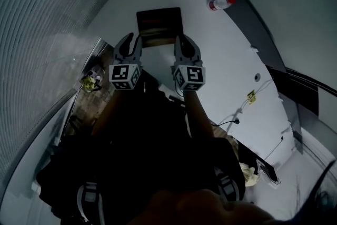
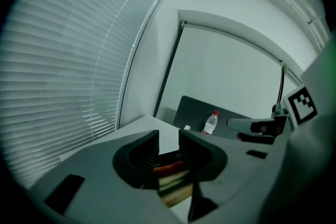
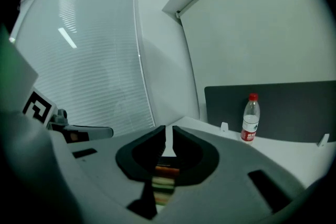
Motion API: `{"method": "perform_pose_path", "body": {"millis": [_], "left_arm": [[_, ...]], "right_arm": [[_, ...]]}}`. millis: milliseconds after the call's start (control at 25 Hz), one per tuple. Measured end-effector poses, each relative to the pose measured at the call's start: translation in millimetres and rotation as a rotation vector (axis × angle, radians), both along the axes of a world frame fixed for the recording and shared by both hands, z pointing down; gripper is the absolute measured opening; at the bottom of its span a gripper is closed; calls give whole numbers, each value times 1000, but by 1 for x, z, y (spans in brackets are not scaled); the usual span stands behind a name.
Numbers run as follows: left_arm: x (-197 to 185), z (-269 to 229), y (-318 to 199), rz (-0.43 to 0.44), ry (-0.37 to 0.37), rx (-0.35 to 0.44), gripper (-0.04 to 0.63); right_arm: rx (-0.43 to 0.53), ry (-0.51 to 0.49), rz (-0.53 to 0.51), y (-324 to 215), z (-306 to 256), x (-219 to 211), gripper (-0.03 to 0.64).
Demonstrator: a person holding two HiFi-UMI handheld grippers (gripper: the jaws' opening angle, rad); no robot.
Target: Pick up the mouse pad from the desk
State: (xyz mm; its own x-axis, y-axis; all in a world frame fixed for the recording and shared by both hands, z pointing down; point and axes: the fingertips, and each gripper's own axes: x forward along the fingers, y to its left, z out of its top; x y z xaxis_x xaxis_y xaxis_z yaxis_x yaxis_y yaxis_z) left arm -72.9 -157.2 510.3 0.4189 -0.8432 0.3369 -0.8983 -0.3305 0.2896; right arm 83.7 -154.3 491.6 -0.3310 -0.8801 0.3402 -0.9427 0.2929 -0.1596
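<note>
The mouse pad (image 1: pixel 158 23) is a dark rectangle with a striped near edge, lying flat on the white desk (image 1: pixel 226 60). My left gripper (image 1: pixel 130 41) hovers at its near left corner and my right gripper (image 1: pixel 185 42) at its near right corner. In the left gripper view the left gripper (image 2: pixel 168 139) has its jaws clearly apart, and the mouse pad (image 2: pixel 170 170) shows through the gap below them. In the right gripper view the right gripper (image 3: pixel 169 136) has only a narrow slit between its jaws. Nothing is pinched there, and the mouse pad (image 3: pixel 164 182) lies beneath.
A water bottle with a red cap (image 1: pixel 221 3) stands at the desk's far edge, in front of a dark divider panel (image 3: pixel 294 107). Window blinds (image 1: pixel 47 18) run along the left. Cables (image 1: pixel 247 103) lie on the desk's right part.
</note>
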Motion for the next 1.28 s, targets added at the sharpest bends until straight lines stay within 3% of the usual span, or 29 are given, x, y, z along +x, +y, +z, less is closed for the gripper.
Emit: {"method": "perform_pose_path", "body": {"millis": [360,600,1040,1280], "left_arm": [[5,68,-54,34,-22,-132,147],[7,119,-76,49,-63,-234,167],[13,186,-89,58,-112,-377,182],[8,210,-92,42,-126,-438,195]], "right_arm": [[-109,32,6,-60,69,-5,78],[-235,88,31,-79,121,8,124],[-435,162,0,-105,199,20,209],[-492,173,-4,-113,228,26,224]]}}
